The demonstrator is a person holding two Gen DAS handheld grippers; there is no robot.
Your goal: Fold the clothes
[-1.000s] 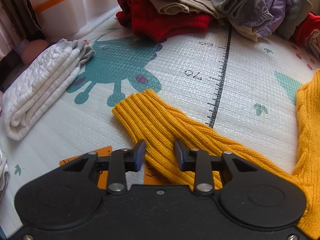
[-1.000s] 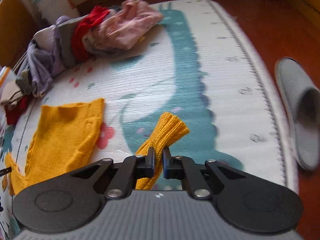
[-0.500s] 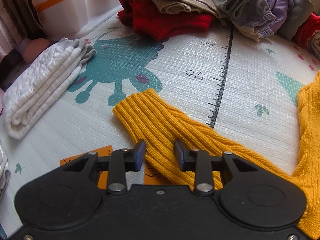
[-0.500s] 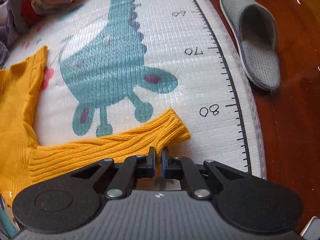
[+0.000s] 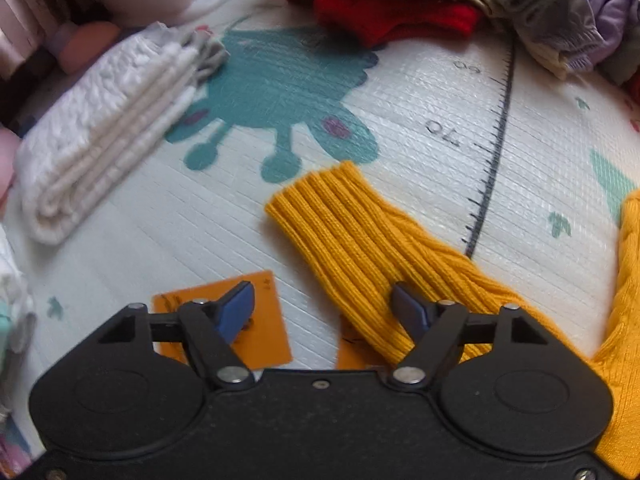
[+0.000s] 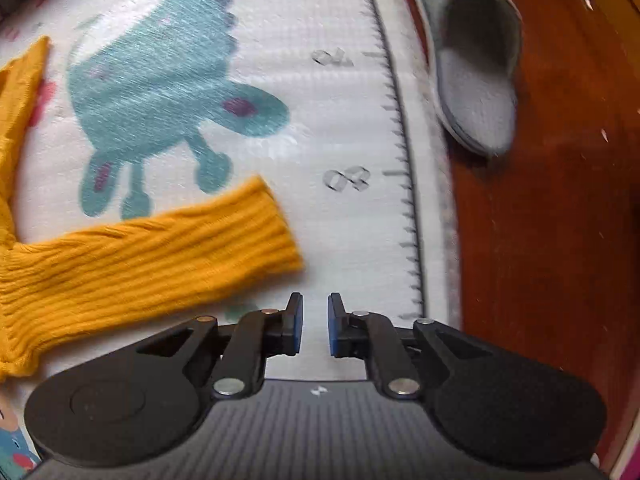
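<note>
The yellow sweater (image 5: 362, 240) lies spread flat on the play mat (image 5: 432, 92), its two ribbed sleeves stretched out to either side; in the left wrist view one sleeve runs from the lower right up to a cuff that ends just below the teal dinosaur print (image 5: 280, 92); the left gripper (image 5: 322, 308) hangs over that sleeve with its jaws opening wide, the right-hand finger's blue pad resting at or just above the knit and the other over an orange square printed on the mat (image 5: 240, 332), so the sleeve sits between them but is not pinched; blur makes it hard to say whether that pad truly touches the wool; a folded white garment (image 5: 104, 128) lies to the left, well apart from the sleeve, and a heap of unfolded clothes (image 5: 440, 4), red, beige, grey and lilac, sits along the far edge of the mat

In the right wrist view the other sleeve (image 6: 152, 260) lies across the mat, its cuff just up and left of the right gripper (image 6: 315, 328); those jaws stand narrow and are opening, only bare mat showing through the gap; a grey slipper (image 6: 472, 68) rests on the wooden floor (image 6: 560, 220) beside the mat's ruler-marked edge
</note>
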